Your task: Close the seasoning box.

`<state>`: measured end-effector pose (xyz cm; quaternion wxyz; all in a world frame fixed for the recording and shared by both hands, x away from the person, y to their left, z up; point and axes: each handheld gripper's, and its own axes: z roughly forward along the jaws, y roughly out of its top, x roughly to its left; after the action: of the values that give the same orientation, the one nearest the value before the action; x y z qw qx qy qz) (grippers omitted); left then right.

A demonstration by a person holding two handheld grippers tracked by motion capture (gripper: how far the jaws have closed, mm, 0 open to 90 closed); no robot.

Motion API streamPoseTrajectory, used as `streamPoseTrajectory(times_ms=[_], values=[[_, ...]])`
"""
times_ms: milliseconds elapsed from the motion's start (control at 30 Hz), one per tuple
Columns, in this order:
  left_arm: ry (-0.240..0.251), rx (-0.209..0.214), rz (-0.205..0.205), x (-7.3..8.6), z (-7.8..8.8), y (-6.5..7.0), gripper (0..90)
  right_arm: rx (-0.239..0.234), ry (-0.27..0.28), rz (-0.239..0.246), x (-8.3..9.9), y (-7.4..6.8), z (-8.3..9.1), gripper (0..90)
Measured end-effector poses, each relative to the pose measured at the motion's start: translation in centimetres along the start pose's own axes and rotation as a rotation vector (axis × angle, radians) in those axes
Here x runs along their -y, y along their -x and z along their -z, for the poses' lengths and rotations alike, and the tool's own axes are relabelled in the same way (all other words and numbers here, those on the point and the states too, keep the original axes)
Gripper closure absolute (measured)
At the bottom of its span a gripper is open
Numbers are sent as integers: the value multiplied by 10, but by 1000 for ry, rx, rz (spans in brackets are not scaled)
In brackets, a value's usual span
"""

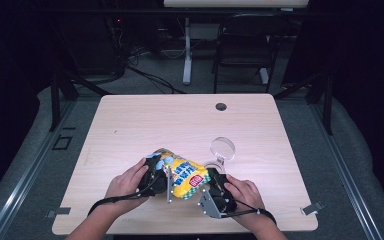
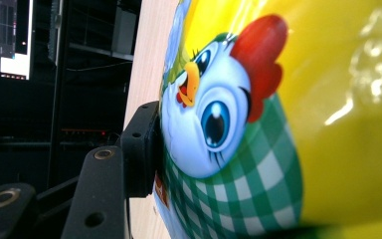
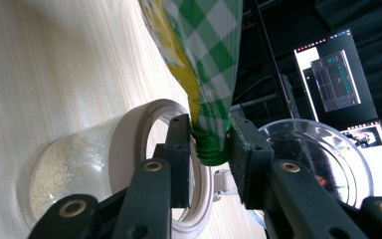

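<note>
A yellow snack bag (image 1: 182, 175) printed with a cartoon chicken (image 2: 214, 114) is held just above the table between both grippers. My left gripper (image 1: 156, 175) is shut on the bag's left end; one black finger (image 2: 140, 149) presses its side, and the other is hidden behind the bag. My right gripper (image 3: 209, 144) pinches the bag's green-checked end (image 3: 210, 149) between both pads, at the bag's right end (image 1: 214, 182). Directly beyond that end stands a glass jar (image 3: 129, 149) with pale grains inside, its hinged clear lid (image 3: 318, 154) swung open.
The jar (image 1: 213, 165) and its open lid (image 1: 222, 148) stand on the light wooden table (image 1: 145, 120), just beyond my right hand. A cable hole (image 1: 221, 106) sits near the far edge. A chair (image 1: 245, 45) and desk legs stand behind the table.
</note>
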<state>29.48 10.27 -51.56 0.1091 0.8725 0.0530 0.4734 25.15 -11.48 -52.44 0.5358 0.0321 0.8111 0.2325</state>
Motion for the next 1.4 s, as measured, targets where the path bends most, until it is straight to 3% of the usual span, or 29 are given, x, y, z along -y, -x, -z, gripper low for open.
streamPoseTrajectory(times_ms=[667, 1400], values=[[-23, -16, -55, -7, 2, -10, 487, 10, 13, -83, 3, 2, -2, 714], [-47, -54, -118, -6, 6, -16, 507, 40, 23, -103, -1, -3, -6, 715]])
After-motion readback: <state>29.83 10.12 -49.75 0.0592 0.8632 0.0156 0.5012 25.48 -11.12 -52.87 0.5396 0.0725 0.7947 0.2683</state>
